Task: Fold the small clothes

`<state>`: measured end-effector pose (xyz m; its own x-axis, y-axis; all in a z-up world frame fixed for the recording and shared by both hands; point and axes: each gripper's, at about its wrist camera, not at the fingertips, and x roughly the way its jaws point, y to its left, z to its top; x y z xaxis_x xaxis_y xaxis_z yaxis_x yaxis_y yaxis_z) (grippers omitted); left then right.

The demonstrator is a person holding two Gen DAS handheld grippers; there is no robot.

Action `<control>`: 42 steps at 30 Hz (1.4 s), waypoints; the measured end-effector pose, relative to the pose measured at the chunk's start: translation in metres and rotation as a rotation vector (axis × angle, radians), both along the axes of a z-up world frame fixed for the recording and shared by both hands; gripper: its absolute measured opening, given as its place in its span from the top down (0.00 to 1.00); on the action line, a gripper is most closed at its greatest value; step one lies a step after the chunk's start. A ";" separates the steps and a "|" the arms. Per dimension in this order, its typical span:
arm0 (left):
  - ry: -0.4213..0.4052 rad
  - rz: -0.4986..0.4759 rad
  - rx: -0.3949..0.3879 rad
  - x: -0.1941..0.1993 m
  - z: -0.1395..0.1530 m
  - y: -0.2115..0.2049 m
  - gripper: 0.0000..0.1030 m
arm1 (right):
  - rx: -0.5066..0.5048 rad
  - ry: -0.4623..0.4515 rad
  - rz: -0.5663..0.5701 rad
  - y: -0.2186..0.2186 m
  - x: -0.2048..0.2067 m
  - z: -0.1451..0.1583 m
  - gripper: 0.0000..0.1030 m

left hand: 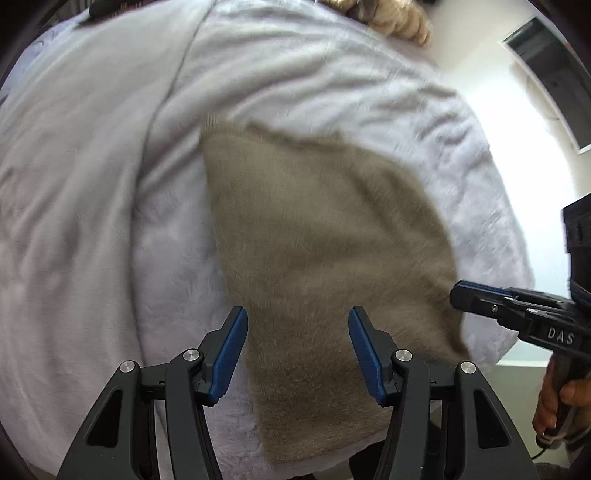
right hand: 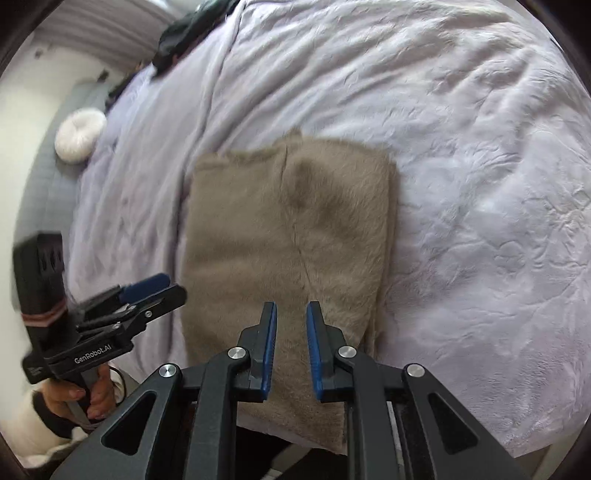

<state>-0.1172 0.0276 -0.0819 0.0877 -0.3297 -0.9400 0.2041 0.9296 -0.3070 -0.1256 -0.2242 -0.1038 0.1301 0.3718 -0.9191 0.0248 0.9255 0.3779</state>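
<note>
A fuzzy taupe garment [left hand: 325, 266] lies folded flat on a pale lilac blanket [left hand: 92, 184] on the bed; it also shows in the right wrist view [right hand: 288, 236] with a seam down its middle. My left gripper [left hand: 298, 321] is open and empty, hovering over the garment's near part. It appears in the right wrist view [right hand: 162, 286] at the garment's left edge. My right gripper [right hand: 291, 317] is open with a narrower gap, empty, above the garment's near end. In the left wrist view it [left hand: 458, 291] is at the garment's right edge.
The blanket [right hand: 461, 184] covers the whole bed. Dark clothing [right hand: 184, 33] lies at the bed's far end. A round white cushion [right hand: 79, 134] sits on a grey seat to the left. A tan plush thing [left hand: 395, 22] lies at the far edge.
</note>
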 end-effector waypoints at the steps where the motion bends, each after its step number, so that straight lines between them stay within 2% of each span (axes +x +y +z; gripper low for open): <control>1: 0.029 0.006 0.012 -0.003 -0.008 0.000 0.43 | -0.034 0.014 0.001 -0.002 -0.005 -0.008 0.83; 4: 0.070 0.030 -0.002 -0.012 -0.023 0.008 0.43 | -0.037 0.063 -0.054 -0.013 -0.012 -0.034 0.96; 7: 0.089 0.044 -0.017 -0.018 -0.027 0.012 0.43 | -0.025 0.070 -0.078 -0.018 -0.017 -0.046 0.99; 13: 0.074 0.009 0.026 -0.024 -0.024 0.005 0.43 | -0.050 0.066 -0.062 -0.015 -0.024 -0.039 0.99; 20: 0.088 0.000 0.038 -0.031 -0.026 0.007 0.43 | -0.031 0.099 -0.039 -0.006 -0.035 -0.028 0.98; 27: 0.092 -0.005 0.044 -0.039 -0.027 0.010 0.43 | -0.053 0.076 -0.028 0.001 -0.050 -0.016 0.97; 32: 0.083 -0.012 0.047 -0.040 -0.026 0.012 0.43 | -0.133 0.111 0.018 0.011 -0.053 -0.028 0.97; 42: 0.064 -0.006 0.049 -0.042 -0.020 0.013 0.43 | -0.152 0.128 -0.019 0.008 -0.059 -0.027 0.95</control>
<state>-0.1590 0.0402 -0.1022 0.0252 -0.2836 -0.9586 0.1913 0.9426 -0.2738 -0.1851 -0.2158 -0.1309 0.0137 0.2261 -0.9740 0.0814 0.9706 0.2265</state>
